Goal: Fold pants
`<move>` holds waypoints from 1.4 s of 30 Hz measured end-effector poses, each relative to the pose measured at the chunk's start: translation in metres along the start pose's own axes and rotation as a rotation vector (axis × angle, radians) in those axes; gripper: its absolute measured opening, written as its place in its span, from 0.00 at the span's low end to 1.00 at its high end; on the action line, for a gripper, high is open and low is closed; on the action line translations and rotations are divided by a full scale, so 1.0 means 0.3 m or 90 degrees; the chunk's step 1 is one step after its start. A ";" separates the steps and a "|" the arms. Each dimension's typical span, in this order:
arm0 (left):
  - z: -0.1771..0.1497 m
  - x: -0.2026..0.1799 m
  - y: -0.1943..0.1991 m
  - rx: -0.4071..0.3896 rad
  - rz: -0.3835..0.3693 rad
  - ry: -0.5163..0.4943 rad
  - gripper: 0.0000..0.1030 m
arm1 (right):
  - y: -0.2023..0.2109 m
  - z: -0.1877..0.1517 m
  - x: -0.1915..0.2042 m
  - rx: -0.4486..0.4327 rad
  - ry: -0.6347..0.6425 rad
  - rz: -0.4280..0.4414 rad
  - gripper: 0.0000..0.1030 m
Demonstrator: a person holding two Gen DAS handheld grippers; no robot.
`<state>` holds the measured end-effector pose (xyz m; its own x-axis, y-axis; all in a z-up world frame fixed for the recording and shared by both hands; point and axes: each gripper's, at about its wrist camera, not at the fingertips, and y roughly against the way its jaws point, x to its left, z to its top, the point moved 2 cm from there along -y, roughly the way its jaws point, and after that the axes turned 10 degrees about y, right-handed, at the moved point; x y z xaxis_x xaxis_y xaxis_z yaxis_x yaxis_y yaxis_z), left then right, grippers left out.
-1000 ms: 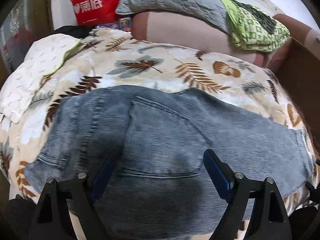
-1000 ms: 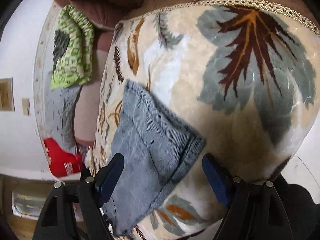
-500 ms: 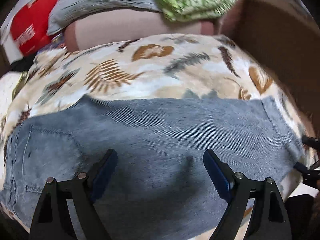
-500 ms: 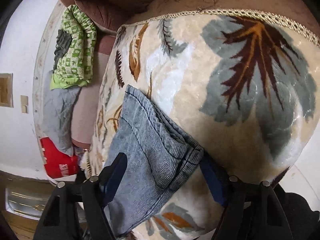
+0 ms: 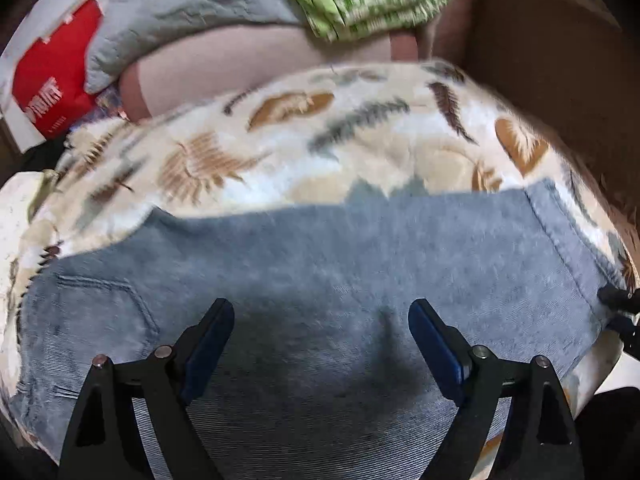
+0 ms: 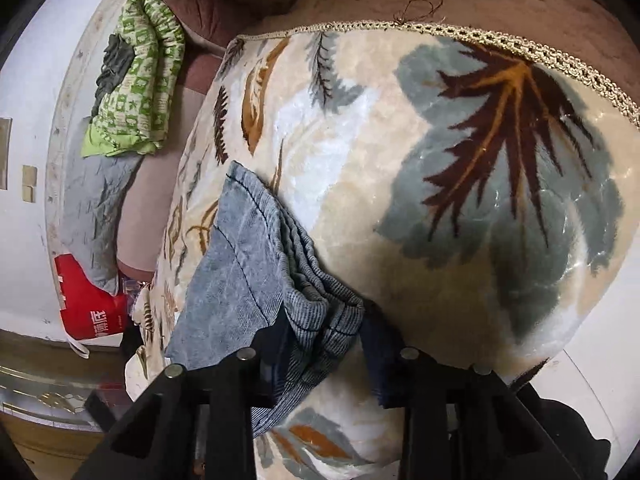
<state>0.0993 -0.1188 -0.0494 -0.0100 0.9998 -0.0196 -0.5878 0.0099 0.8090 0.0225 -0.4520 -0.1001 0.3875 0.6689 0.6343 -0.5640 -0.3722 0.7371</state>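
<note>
Right, the pants (image 5: 320, 280) lie flat across the blanket (image 5: 320, 152), running from lower left to the right edge of my left frame, legs stacked one on the other by the look of it. So I judge the lengthwise fold is done and the crosswise folds are all left.

My left claw (image 5: 320, 332) hangs over the middle of the denim, fingers wide apart, nothing between them. A back pocket (image 5: 100, 312) sits at lower left, so the waist end is that way.

My right claw (image 6: 324, 332) is down at the hem (image 6: 320, 312), low centre of its frame. The layered cuffs bunch up between the fingers, which are drawn in close on both sides. It looks clamped on the hem, though the pads are partly buried in cloth, so that is my reading, not a certainty.

Now, the views differ. Only the left one shows the full length of the pants and the pocket, with the right claw as just a dark sliver at the right edge. Only the right one shows the stacked hem edges, the grip, and the blanket's braided trim (image 6: 440, 28) at upper right. A green cloth (image 6: 136, 76) and a red bag (image 6: 88, 308) show in both.
</note>
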 end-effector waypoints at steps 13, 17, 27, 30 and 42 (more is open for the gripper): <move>-0.057 0.004 -0.131 0.088 -0.017 -0.040 0.91 | 0.123 0.000 0.358 -0.079 0.184 -0.003 0.19; -0.010 0.162 -0.043 0.065 -0.073 0.070 0.89 | 0.139 -0.103 0.661 -0.110 0.323 0.020 0.19; -0.082 0.822 0.221 -0.034 0.027 0.316 0.89 | -0.342 -0.692 0.932 0.108 0.540 0.071 0.22; -0.095 0.852 0.231 -0.025 0.024 0.333 0.89 | -0.393 -0.740 0.868 0.115 0.526 0.086 0.26; -0.045 0.416 0.220 -0.020 -0.071 0.151 0.89 | -0.249 -0.461 0.595 0.130 0.249 0.179 0.70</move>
<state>0.0482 0.0063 -0.0064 -0.1308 0.9602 -0.2470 -0.6210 0.1148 0.7753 0.0329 -0.2157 -0.0741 -0.0814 0.7004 0.7091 -0.4380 -0.6642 0.6058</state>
